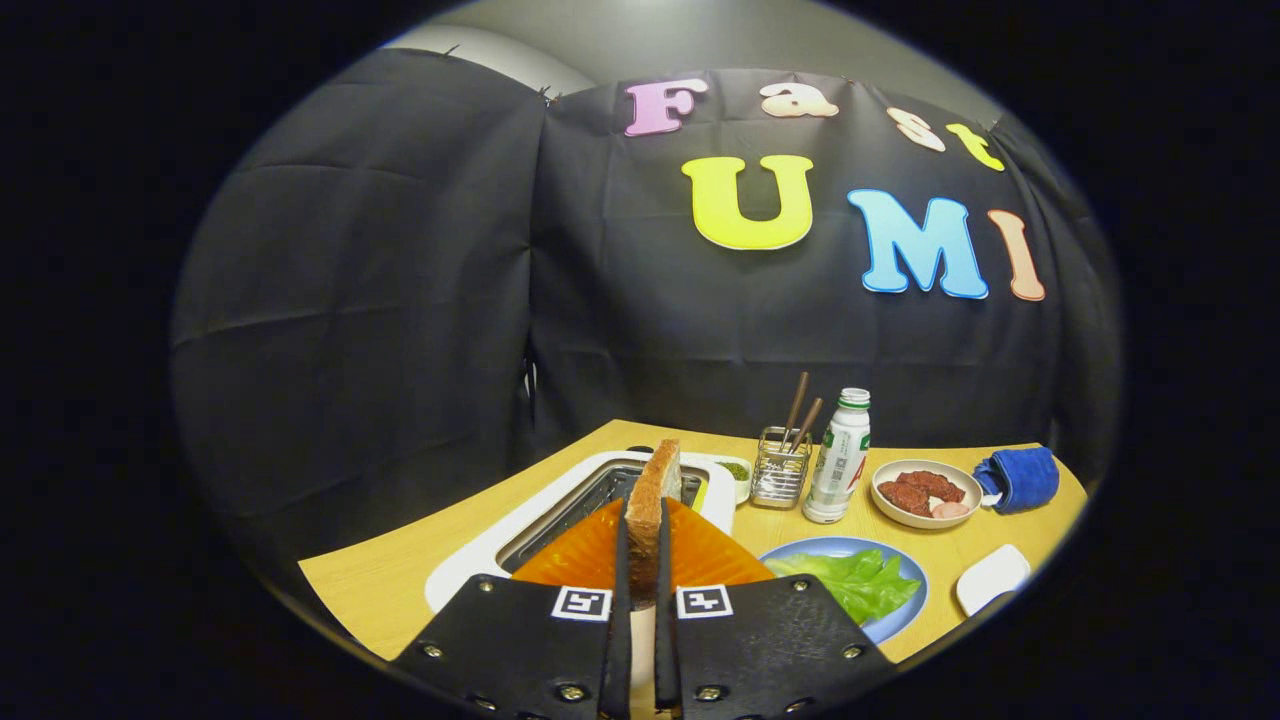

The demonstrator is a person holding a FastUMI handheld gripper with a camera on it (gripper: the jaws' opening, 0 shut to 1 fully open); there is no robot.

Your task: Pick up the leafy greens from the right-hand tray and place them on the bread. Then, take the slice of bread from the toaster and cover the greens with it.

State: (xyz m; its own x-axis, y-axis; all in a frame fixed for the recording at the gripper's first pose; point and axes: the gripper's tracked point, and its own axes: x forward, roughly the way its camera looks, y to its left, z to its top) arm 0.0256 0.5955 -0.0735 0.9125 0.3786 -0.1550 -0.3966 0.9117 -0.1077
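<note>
We are seeing the gripper (641, 585) pinching a slice of bread (652, 510) between its two flat fingers, which are pressing on both sides of it. The bread is standing up on its edge, brown and crumbly, with a darker crust. It is sitting just above the long slot of the white toaster (560, 520), which is smooth with round corners. Just beside the fingers we are seeing a round blue plate (905, 600) holding the leafy greens (858, 582), wrinkly and bright. Farther off, a wire cup (781, 467) is holding brown sticks, a white bottle (838, 456) is standing tall, a bowl (926, 493) is holding lumpy red food, and a soft blue cloth (1020, 477) is lying rolled up on the wooden table (390, 585).
</note>
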